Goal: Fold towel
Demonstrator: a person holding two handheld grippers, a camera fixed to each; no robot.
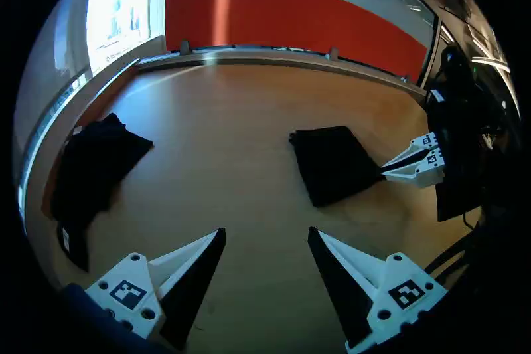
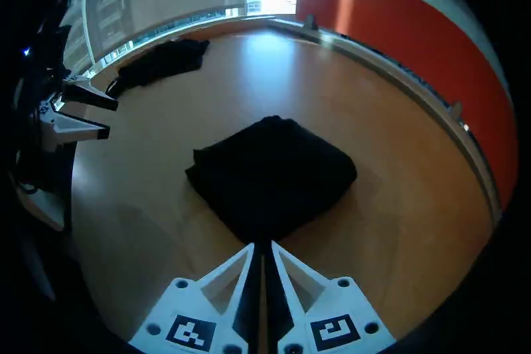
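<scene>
Towel (image 2: 272, 175) lies folded into a thick black square mid-table (image 2: 372, 274), right at the tips of the right gripper (image 2: 263, 248). That gripper's fingers are all but together, and the towel's near corner runs to a point between them, so it looks pinched on that corner (prob. a thin layer, not the whole stack). Left gripper (image 1: 265, 231) is spread wide, holds nothing, and hangs over bare wood well apart from the towel. A second dark cloth (image 1: 93, 168) sits heaped nr the table's far edge.

Risks from here:
- **Fold opens or skews:** w/ only one corner held, any pull or lift may drag just the top layer and open the fold. Or the whole square skids on the smooth wood and ends up askew.
- **Grip slips:** if the grip is on a hem alone, it could slip out mid-move.
- **Nothing resists the tug:** the left gripper is too far off to pin the stack.
- **Wrong ply:** black on black hides the layer edges, so grabbing the wrong one for a further fold is easy.

The other cloth is well clear, so no snag there.
</scene>
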